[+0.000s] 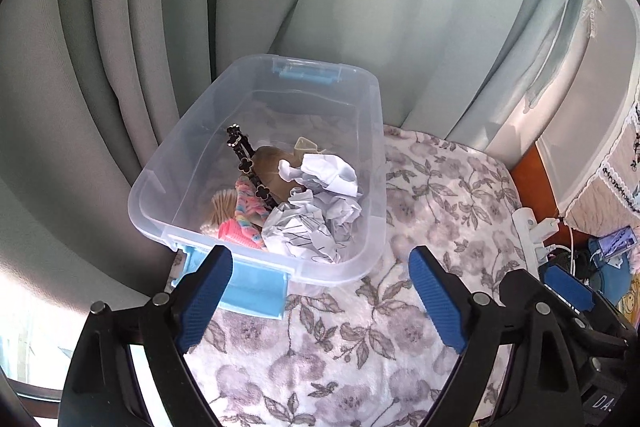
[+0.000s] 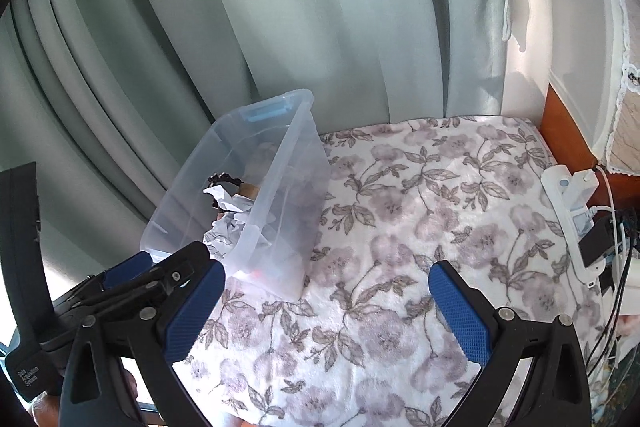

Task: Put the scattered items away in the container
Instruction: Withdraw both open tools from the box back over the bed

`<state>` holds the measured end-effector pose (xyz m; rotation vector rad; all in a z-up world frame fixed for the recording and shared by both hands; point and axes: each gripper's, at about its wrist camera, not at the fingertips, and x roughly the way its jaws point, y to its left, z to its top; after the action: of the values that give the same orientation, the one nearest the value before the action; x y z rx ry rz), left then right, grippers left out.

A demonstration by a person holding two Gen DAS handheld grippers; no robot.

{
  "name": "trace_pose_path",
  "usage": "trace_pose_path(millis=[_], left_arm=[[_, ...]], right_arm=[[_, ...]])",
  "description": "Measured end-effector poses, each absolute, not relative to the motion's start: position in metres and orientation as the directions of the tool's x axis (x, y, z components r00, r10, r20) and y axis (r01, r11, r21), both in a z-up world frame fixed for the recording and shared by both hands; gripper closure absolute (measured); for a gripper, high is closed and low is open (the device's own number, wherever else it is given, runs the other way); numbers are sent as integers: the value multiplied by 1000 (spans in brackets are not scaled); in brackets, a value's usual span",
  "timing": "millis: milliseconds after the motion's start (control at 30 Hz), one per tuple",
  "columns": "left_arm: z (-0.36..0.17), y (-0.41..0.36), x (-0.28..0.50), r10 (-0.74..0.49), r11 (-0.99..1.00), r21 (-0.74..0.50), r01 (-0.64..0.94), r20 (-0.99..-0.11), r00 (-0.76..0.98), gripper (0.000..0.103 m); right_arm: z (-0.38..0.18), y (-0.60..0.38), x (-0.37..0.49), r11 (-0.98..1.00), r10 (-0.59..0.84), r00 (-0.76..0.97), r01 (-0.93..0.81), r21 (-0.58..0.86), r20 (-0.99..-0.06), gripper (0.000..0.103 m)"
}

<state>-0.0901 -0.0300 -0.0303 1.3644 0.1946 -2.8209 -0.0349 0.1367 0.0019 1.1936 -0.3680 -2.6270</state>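
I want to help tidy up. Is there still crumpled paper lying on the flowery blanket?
No. The crumpled paper lies inside the clear container, and the flowery blanket shows no loose paper.

Bin (image 1: pixel 360 163) blocks left; floral blanket (image 2: pixel 420 187) free w/ room.

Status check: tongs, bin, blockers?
Left tongs open, empty. Right tongs open, empty. Bin holds paper balls, hair bits. Blanket bare; nothing blocking.

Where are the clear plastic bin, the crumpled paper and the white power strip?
clear plastic bin (image 1: pixel 374 147), left wrist view, right rim
crumpled paper (image 1: pixel 332 173), left wrist view, upper wad
white power strip (image 2: pixel 568 211), right wrist view, body
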Motion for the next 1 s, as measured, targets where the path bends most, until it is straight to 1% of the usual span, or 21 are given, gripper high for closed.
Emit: trace_pose_path(millis=[33, 67, 133, 767, 1000], left_arm=[[-30, -28, -89, 50, -993, -105, 53, -784, -619, 11], [-30, -26, -88, 43, -994, -97, 54, -785, -618, 6], [-30, -24, -85, 40, -994, -94, 54, -782, -622, 2], [-30, -6, -59, 18, -999, -31, 9, -776, -631, 2], [-19, -6, -49, -14, -1000, 6, 15, -762, -648, 2]], right_arm=[[1, 139, -33, -941, -311, -641, 104, 321, -702, 0], [1, 141, -31, -942, -309, -643, 101, 321, -701, 0], [0, 145, -27, -942, -303, -649, 92, 324, -697, 0], [-7, 162, 7, -944, -279, -640, 46, 326, -716, 0], [3, 161, 16, -950, -261, -648, 39, 311, -716, 0]])
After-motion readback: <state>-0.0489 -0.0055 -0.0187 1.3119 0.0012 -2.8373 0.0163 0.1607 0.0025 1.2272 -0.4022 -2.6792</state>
